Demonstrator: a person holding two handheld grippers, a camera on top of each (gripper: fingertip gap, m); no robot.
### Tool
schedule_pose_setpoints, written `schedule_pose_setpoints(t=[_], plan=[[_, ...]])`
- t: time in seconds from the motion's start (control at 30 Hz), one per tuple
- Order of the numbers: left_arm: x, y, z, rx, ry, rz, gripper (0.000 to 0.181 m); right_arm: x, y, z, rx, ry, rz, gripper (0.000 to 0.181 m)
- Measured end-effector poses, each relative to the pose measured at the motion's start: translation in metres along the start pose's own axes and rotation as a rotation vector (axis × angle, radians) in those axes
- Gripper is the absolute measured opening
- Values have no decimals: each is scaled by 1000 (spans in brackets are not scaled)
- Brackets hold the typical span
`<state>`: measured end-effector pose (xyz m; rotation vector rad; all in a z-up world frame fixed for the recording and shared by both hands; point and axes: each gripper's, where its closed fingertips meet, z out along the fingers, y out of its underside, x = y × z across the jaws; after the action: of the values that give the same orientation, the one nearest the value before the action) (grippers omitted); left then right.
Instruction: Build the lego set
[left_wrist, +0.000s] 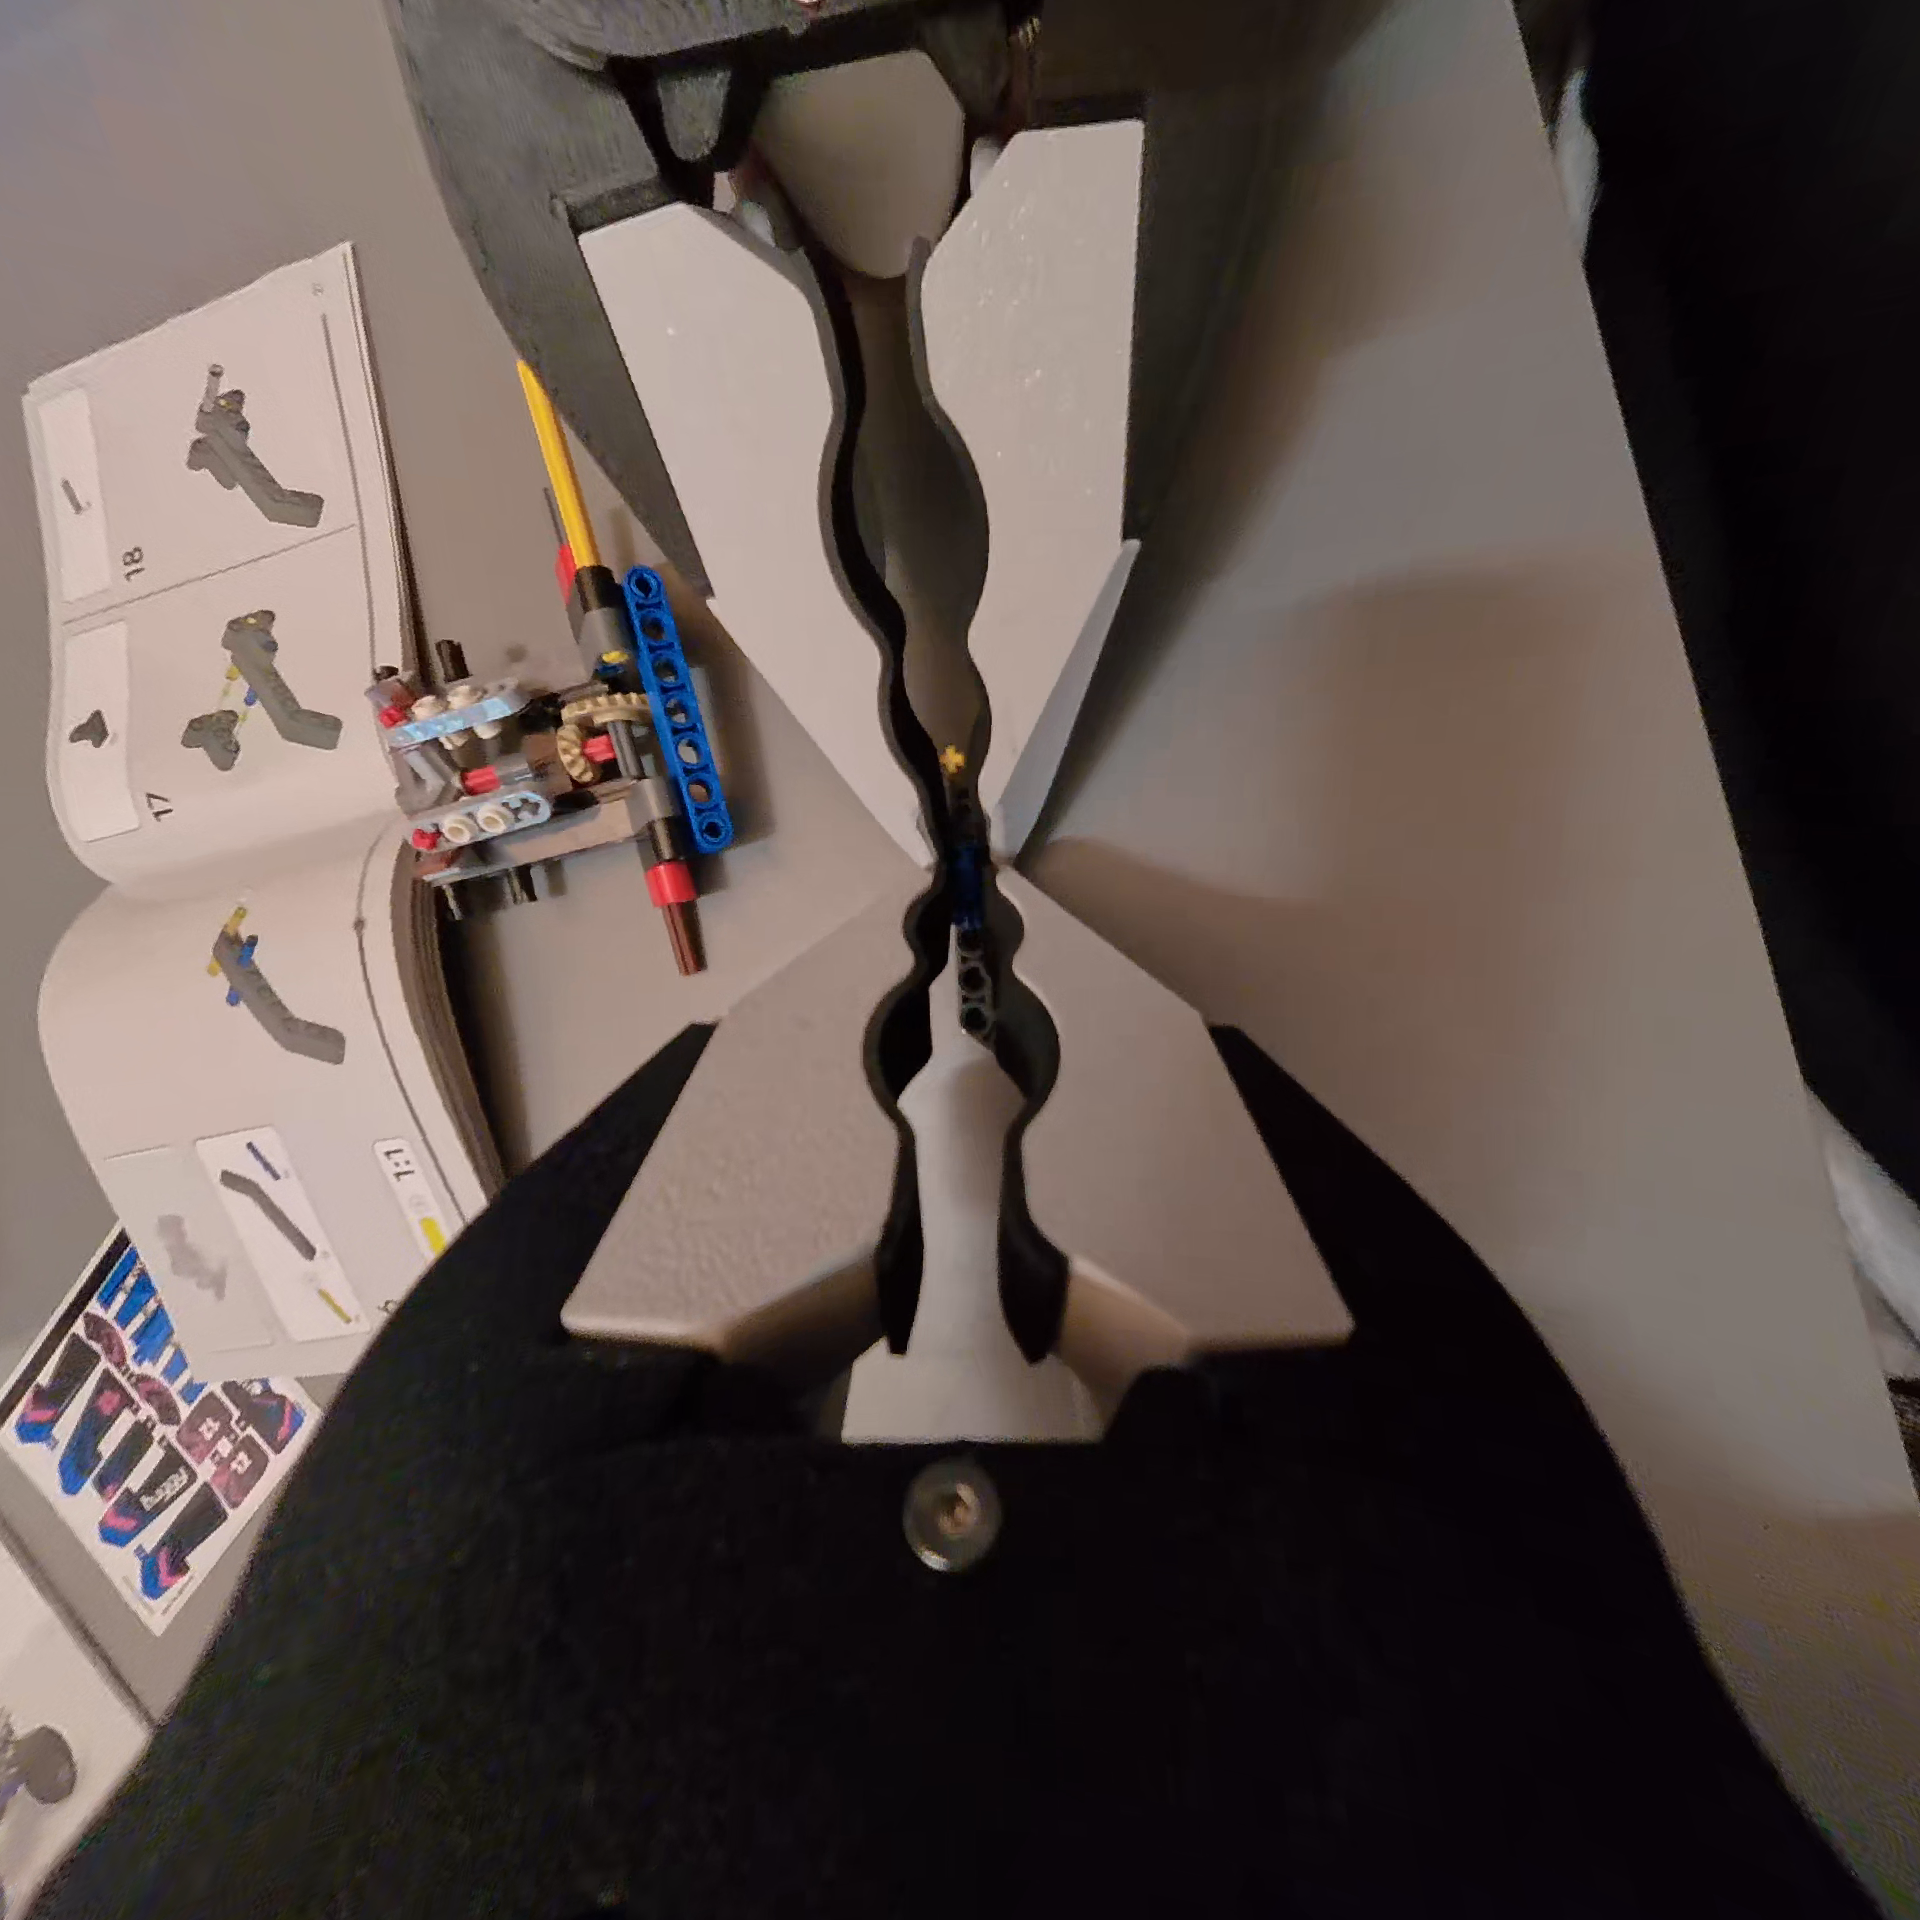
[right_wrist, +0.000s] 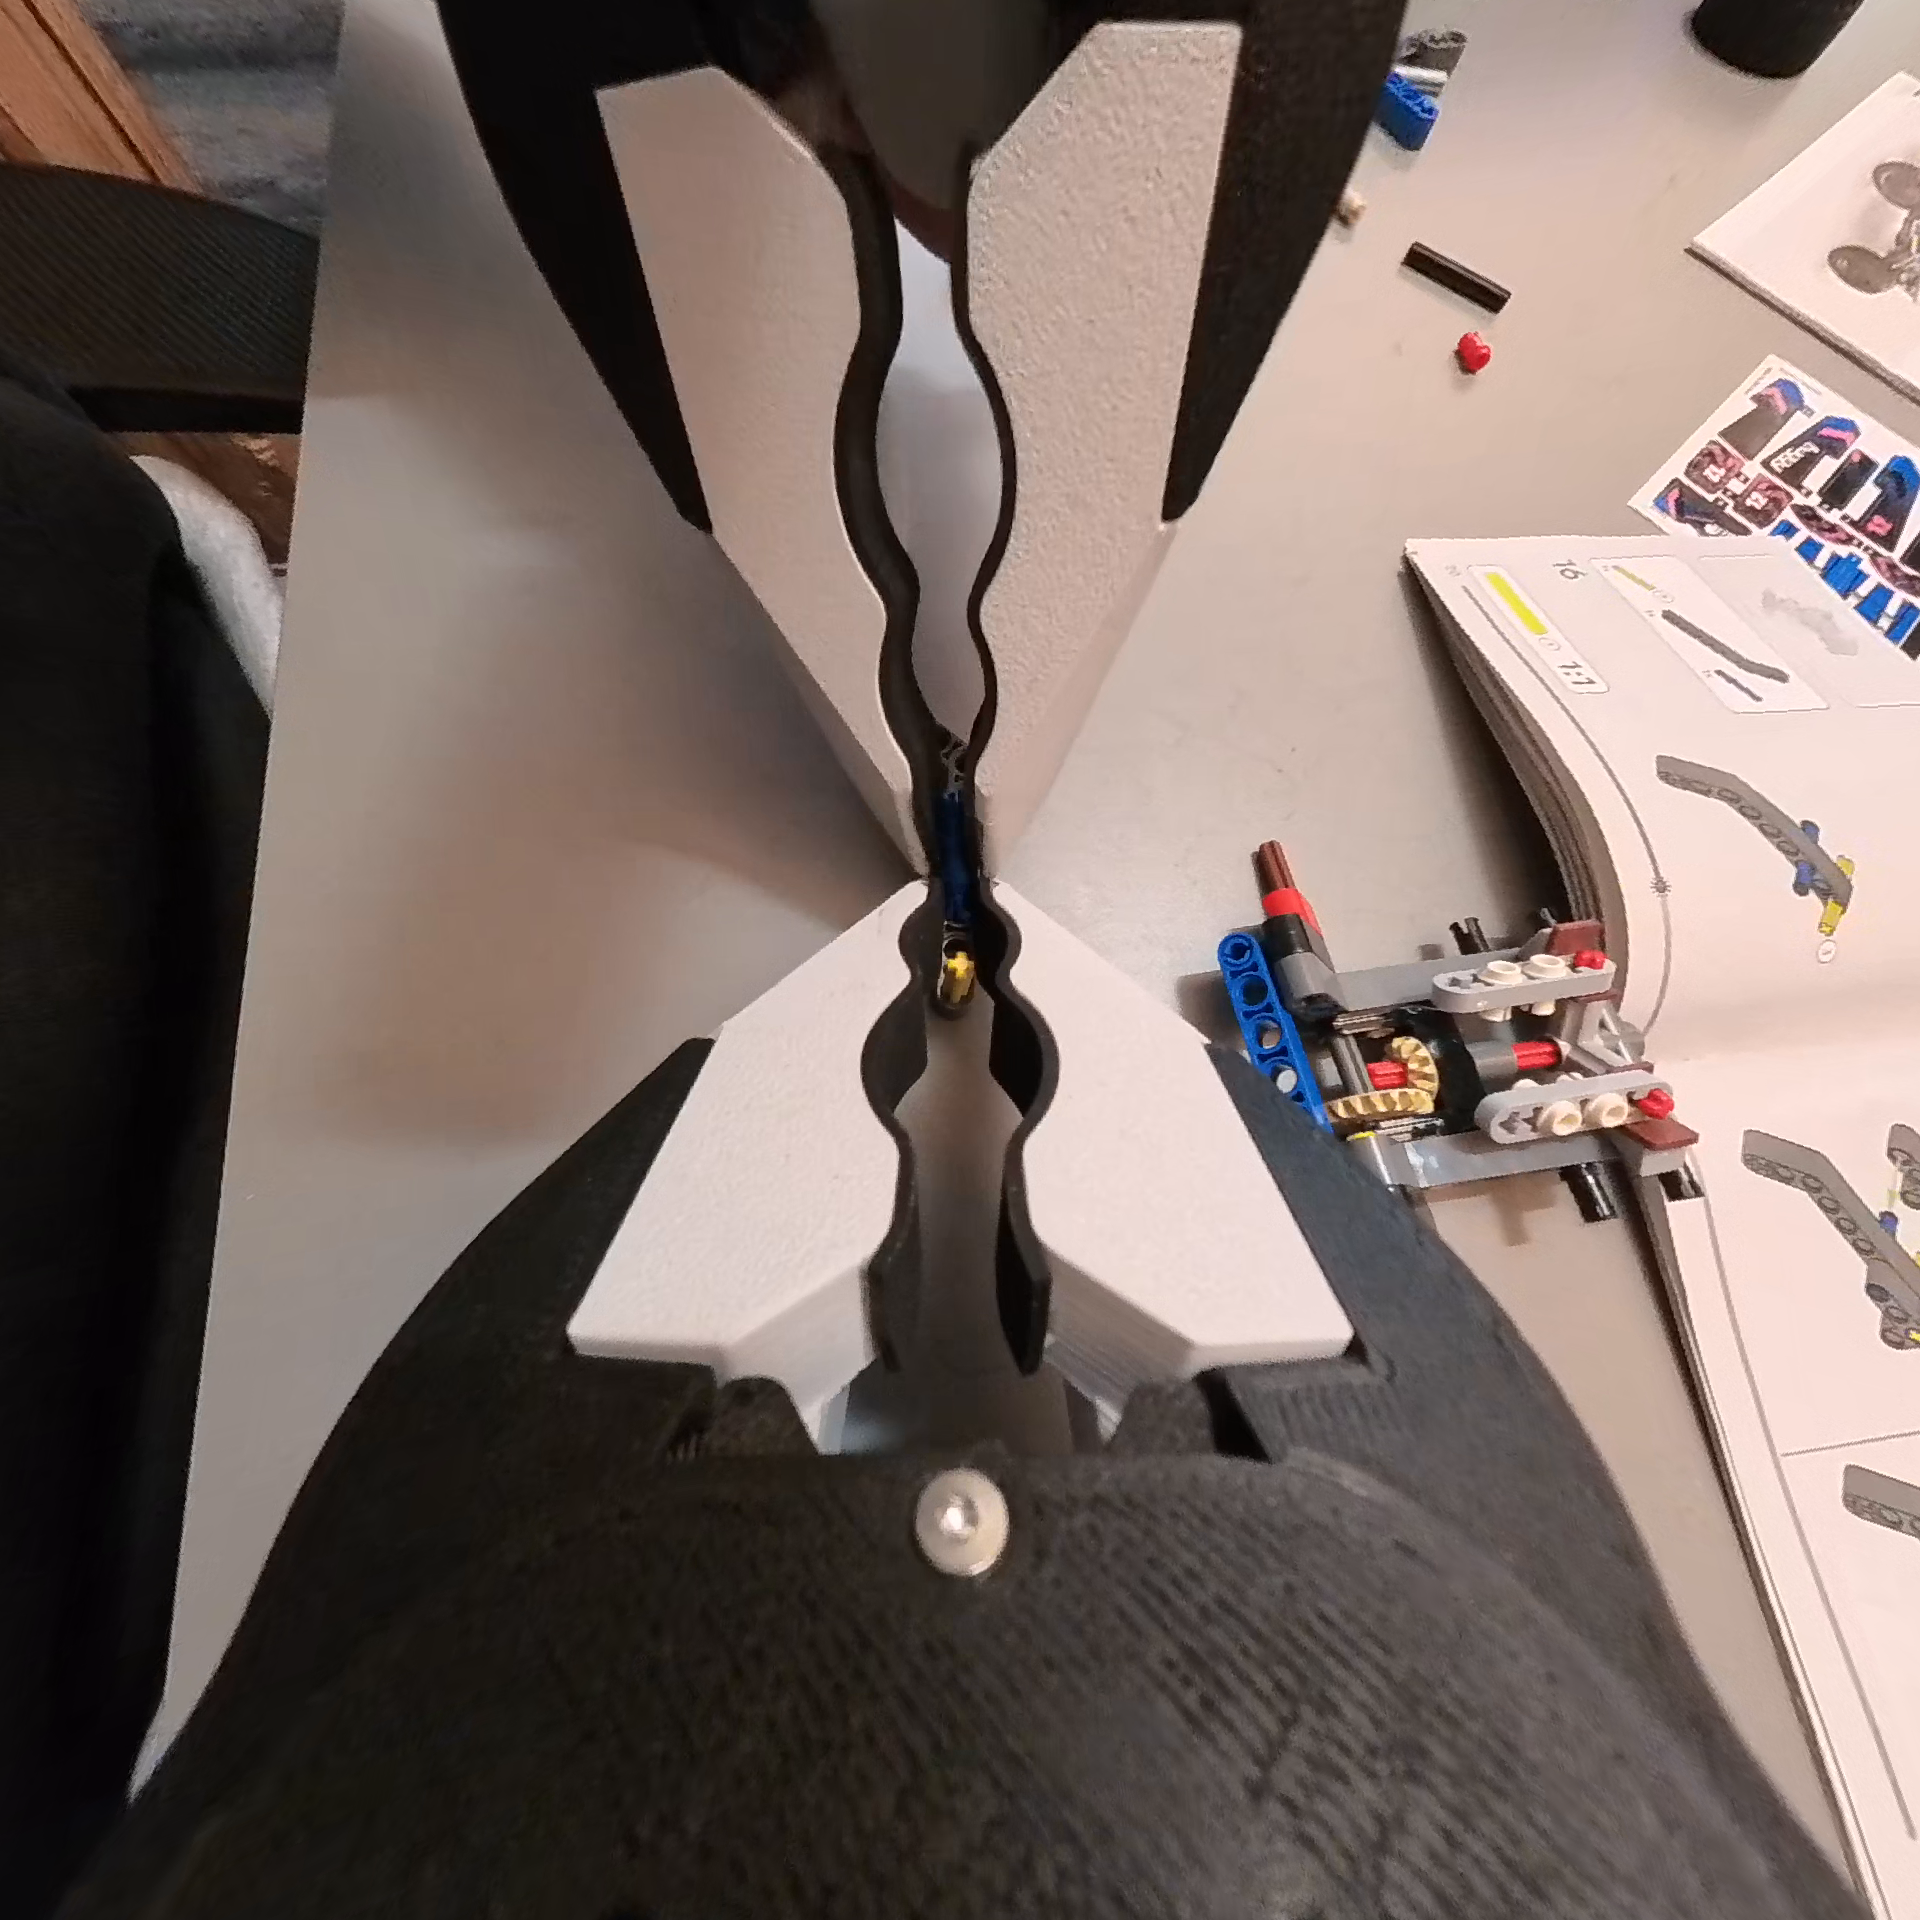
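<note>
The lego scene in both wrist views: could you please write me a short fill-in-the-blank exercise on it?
1. The left tongs and right tongs meet tip to tip, both clamping one small piece whose middle pin is ___.
2. The part-built model lies next to an open instruction ___.
3. The loose stud near the black axle is ___.
Missing words: blue; booklet; red.

Tip to tip with the left gripper (right_wrist: 951, 821), the right gripper (right_wrist: 956, 925) pinches a small blue-and-yellow piece (right_wrist: 954, 935); the half-built model (right_wrist: 1455, 1049) lies just right of them on the bench (right_wrist: 1299, 675).
</note>
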<state>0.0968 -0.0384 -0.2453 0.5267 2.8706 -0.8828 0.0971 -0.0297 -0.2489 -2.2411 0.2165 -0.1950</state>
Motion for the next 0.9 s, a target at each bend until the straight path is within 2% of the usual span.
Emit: schedule_pose_setpoints(t=[0.47,0.7,0.8,0.9], plan=[[-1,-4,-7,52,26,-71,2,0,0,0,1,7,-11,3],[-2,-4,-7,27,23,-97,2,1,0,0,1,9,-7,2],[-9,11,-7,-63,-5,-126,2,4,0,0,1,53,-28,3],[-12,11,-12,-15,7,-210,2,11,-6,-4,34,137,-64,15]])
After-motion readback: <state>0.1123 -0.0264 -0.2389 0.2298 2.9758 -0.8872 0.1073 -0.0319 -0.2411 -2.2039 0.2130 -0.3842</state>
